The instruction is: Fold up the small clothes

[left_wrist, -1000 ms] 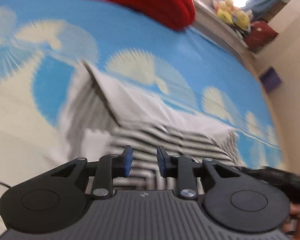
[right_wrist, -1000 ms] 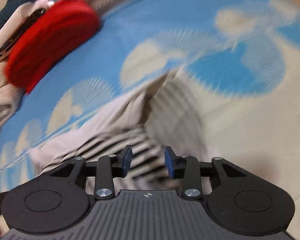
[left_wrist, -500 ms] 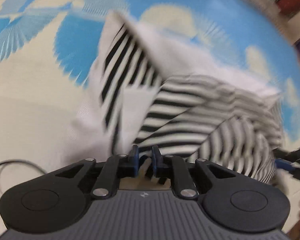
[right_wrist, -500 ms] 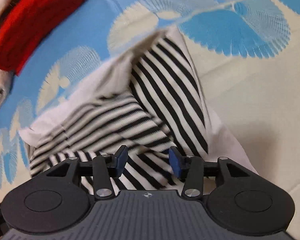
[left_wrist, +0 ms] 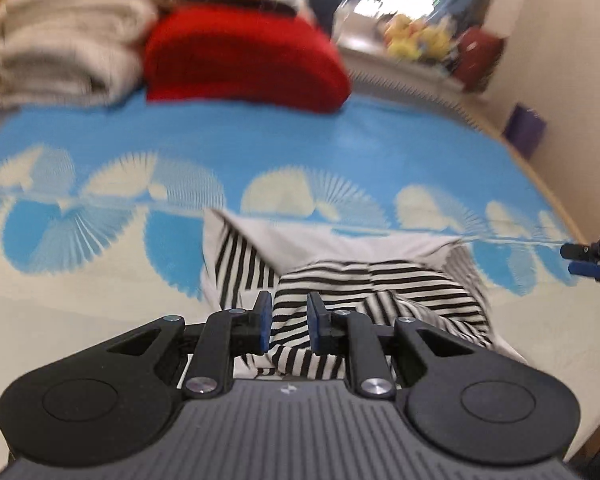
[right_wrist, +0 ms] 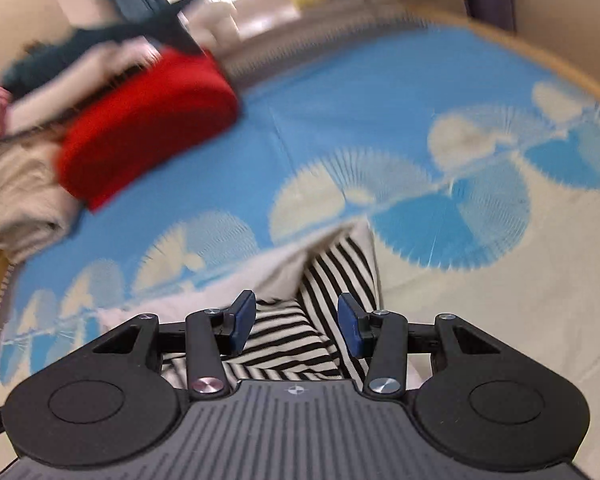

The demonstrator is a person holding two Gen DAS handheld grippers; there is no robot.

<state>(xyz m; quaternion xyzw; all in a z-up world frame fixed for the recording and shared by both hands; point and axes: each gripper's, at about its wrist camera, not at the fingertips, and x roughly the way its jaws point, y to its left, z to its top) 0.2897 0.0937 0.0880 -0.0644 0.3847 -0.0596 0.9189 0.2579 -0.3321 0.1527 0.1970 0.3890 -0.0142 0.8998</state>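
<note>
A small black-and-white striped garment (left_wrist: 364, 280) lies partly folded on the blue and cream bedspread (left_wrist: 284, 148), its white inside showing at the far edge. My left gripper (left_wrist: 287, 322) is open above the garment's near edge, holding nothing. My right gripper (right_wrist: 295, 322) is open wider, also above the striped garment (right_wrist: 332, 276), and empty. The right gripper's blue fingertips (left_wrist: 580, 258) show at the right edge of the left wrist view.
A folded red blanket (left_wrist: 240, 60) and a stack of cream towels (left_wrist: 64, 60) lie at the far side of the bed. A windowsill with yellow toys (left_wrist: 416, 36) is behind. The bed's wooden edge (left_wrist: 572, 216) and a wall are on the right.
Both grippers have lifted and pulled back from the garment. The left gripper, nearly shut on the fabric half a second ago, has opened and let go. The right gripper has opened wider.
</note>
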